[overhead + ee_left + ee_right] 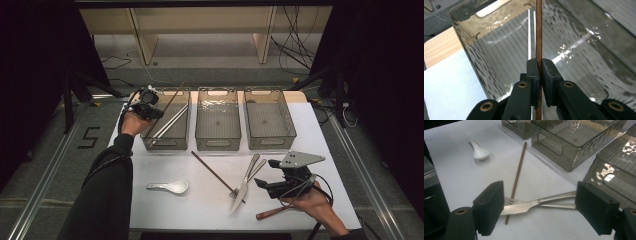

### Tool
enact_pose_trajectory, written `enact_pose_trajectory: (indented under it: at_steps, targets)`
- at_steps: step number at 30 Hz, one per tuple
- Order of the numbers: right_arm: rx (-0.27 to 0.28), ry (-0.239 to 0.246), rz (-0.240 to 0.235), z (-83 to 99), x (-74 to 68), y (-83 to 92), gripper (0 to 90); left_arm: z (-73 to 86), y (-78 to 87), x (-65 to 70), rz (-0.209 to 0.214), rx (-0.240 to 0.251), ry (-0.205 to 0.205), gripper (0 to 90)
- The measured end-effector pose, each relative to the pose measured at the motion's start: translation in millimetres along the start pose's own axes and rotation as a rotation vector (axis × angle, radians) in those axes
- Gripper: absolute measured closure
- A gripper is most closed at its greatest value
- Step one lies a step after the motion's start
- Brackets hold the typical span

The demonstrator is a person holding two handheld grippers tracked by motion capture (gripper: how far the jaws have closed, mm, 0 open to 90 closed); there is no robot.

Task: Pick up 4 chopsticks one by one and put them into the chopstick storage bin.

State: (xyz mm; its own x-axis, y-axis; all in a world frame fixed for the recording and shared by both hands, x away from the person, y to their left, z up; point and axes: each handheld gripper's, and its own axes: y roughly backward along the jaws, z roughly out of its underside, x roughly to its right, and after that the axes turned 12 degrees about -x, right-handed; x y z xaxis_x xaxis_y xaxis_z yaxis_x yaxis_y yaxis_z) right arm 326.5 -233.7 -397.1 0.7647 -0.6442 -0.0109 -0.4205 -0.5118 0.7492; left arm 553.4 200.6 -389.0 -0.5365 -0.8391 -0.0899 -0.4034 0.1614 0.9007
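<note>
Nearest the lens in the left gripper view, the left gripper (538,75) is pinched on a brown chopstick (538,32), held upright at mid-frame over the left bin (469,47), where silver chopsticks (170,122) already lie. The chopstick is judged light, stiff and smooth, so it could swivel between the pads; a hold near mid-length seems steadier. In the high view the left forearm is stretched toward the upper left, while the right gripper (539,207) is spread wide at lower right over the knife (524,207) and fork (511,201).
</note>
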Motion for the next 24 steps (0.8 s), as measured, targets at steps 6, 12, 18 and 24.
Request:
enact_pose_trajectory:
  at_steps: [6,12,18,24]
  targets:
    - [-0.002,0.001,-0.002,-0.1,-0.4,0.1,24.6,3.5,-5.4,-1.0,-0.005,-0.013,0.033,83.0]
    - [0.000,-0.001,-0.002,-0.1,-0.5,0.4,24.6,4.4,-5.7,2.1,-0.013,-0.026,0.043,74.0]
    - [0.001,-0.002,-0.001,-0.1,-0.5,0.6,24.6,6.4,8.0,11.3,0.035,0.013,0.029,52.8]
    - [0.001,-0.003,0.000,-0.3,-0.7,0.4,24.6,10.6,25.5,33.8,0.075,0.068,-0.082,33.8]
